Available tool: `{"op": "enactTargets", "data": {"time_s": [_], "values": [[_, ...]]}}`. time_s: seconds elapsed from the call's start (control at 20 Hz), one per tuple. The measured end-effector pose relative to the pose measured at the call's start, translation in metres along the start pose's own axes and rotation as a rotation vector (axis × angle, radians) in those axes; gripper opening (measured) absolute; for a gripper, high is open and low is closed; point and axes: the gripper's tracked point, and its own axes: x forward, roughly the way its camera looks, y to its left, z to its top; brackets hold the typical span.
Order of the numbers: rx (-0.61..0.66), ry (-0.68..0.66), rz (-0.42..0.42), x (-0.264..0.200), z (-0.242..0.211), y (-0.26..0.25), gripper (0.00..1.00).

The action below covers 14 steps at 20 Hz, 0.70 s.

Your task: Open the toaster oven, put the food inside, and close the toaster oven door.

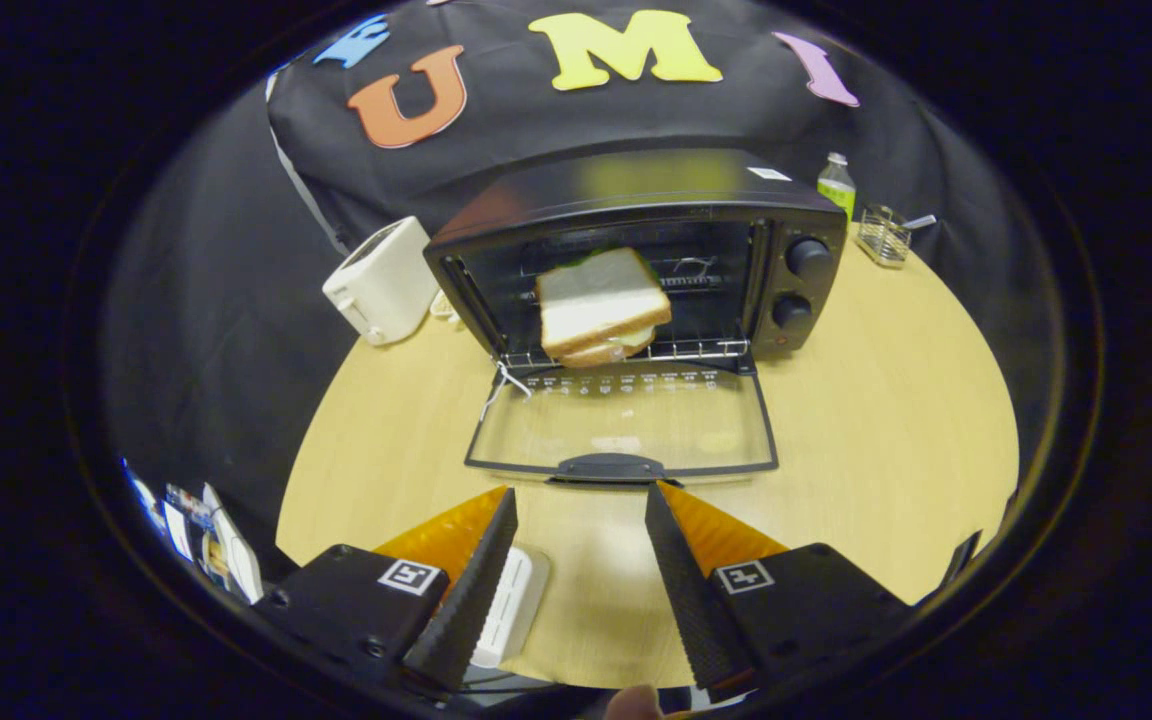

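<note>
Tool [581, 500] wide, empty; sandwich [601, 305] in toaster oven [636, 200] (door [621, 425] down).

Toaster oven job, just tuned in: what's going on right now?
The toaster oven stands open, its glass door folded flat onto the wooden table. The sandwich sits on the rack inside, tilted. The gripper is open and holds nothing, its fingers just short of the door's handle. Only closing the door remains.
</note>
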Motion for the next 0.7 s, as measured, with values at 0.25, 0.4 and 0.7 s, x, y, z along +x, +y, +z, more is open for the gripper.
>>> {"op": "enactTargets", "data": {"time_s": [0.25, 0.4, 0.7], "values": [[-0.036, 0.064, -0.039, 0.020, -0.032, -0.021, 0.85], [-0.004, 0.099, -0.052, 0.044, -0.043, -0.027, 0.86], [0.014, 0.093, -0.083, 0.080, -0.039, -0.034, 0.86]]}}
